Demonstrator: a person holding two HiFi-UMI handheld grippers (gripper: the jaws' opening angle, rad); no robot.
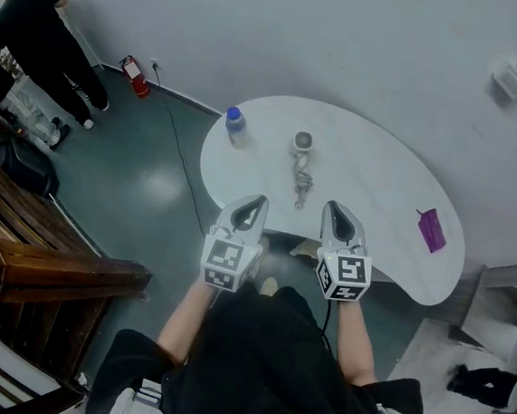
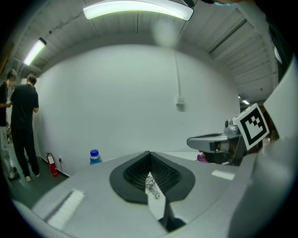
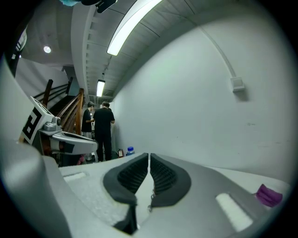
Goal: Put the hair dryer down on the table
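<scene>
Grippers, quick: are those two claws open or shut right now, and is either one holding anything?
Left gripper: shut, nothing held between its jaws.
Right gripper: shut, nothing held between its jaws.

white table (image 1: pixel 380 172), hair dryer (image 1: pixel 303 143), bottle (image 1: pixel 236 125), purple pouch (image 1: pixel 432 229)

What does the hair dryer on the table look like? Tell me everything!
The hair dryer is small and grey, with a round head. Its cord lies bunched in a wiggly heap between the head and the table's near edge. It lies near the middle of the white table. Only the table touches it: the left gripper and right gripper, both shut and empty, are apart from it by the near edge. Any buttons are too small to see.
</scene>
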